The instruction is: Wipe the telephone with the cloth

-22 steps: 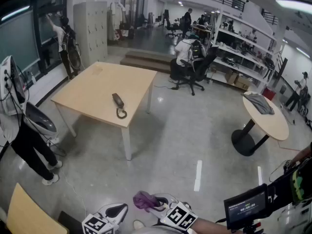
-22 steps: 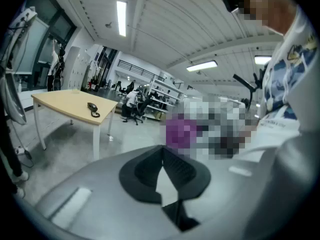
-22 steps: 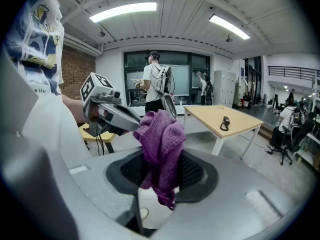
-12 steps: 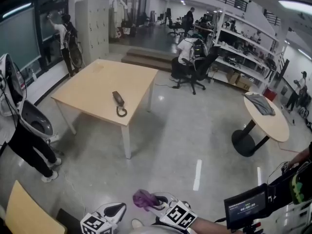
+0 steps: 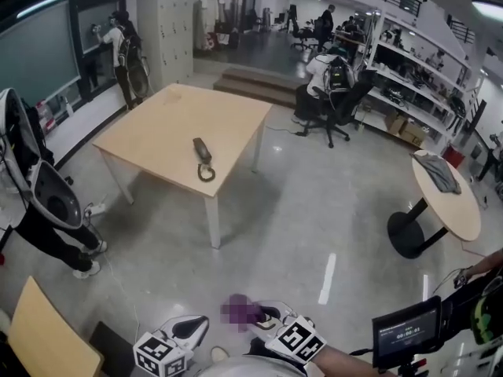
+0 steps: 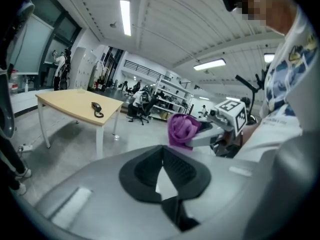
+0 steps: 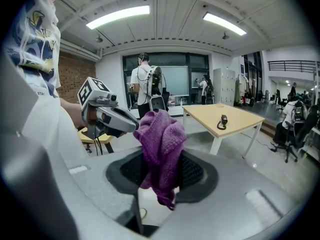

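Observation:
The black telephone [image 5: 203, 151] lies with its coiled cord near the front edge of a light wooden table [image 5: 169, 124], far ahead across the floor. It also shows small in both gripper views: telephone [image 6: 96, 107], telephone [image 7: 223, 120]. My right gripper [image 5: 258, 317] is low at the frame's bottom, shut on a bunched purple cloth [image 7: 160, 144]; the same cloth [image 6: 182, 129] shows in the left gripper view. My left gripper [image 5: 196, 328] hangs beside it, shut with nothing between its jaws [image 6: 162, 166]. Both grippers are well short of the table.
A person [image 5: 47, 210] with white gear stands at the left by the table. A seated person on an office chair [image 5: 334, 93] is behind it. A round table [image 5: 448, 191] with a grey cloth stands right. A monitor on a stand [image 5: 405, 332] sits bottom right, a wooden board [image 5: 47, 336] bottom left.
The head view has shifted: the table and telephone now sit a little further right and nearer. Both grippers stay low, the purple cloth still in the right one.

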A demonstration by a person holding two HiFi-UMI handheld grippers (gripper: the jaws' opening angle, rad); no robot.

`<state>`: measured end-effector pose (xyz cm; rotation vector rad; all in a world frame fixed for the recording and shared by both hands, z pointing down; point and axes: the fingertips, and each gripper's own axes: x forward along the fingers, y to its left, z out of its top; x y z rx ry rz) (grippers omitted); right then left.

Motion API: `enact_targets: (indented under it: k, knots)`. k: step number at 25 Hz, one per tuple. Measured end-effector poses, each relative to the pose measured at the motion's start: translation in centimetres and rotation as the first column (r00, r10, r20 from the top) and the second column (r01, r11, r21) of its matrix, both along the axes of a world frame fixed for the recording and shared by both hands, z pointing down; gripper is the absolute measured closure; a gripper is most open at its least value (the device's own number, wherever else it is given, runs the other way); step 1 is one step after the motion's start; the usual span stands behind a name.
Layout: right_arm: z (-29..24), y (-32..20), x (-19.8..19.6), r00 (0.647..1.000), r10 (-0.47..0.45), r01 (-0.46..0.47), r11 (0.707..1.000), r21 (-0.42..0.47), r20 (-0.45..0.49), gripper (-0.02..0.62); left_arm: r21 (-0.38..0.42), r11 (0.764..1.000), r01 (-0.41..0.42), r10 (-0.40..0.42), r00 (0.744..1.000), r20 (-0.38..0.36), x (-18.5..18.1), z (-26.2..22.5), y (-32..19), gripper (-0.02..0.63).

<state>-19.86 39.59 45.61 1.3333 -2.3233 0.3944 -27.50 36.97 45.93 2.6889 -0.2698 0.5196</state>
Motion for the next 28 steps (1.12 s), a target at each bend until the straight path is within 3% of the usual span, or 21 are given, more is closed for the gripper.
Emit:
enact_targets:
  k: [6, 19, 28]
  knots:
    - [0.3, -2.5, 3.9, 1.0, -0.004, 0.004, 1.0, -0.002, 0.013, 0.456, 0.014, 1.0, -0.002, 0.002, 1.0, 0.0, 4.1, 0.5, -2.6, 0.603]
    - [0.2, -5.6, 13.9, 0.997, -0.057, 0.057, 0.998, 0.005, 0.051, 0.456, 0.05, 0.981, 0.189, -0.188, 0.982, -0.013, 13.0, -2.0, -7.4, 0.603]
    - [0.7, -8.1, 17.8, 0.996, -0.028, 0.03, 0.999, -0.019, 0.084, 0.456, 0.045, 0.979, 0.201, -0.203, 0.979, 0.027, 15.9, -2.0, -10.7, 0.603]
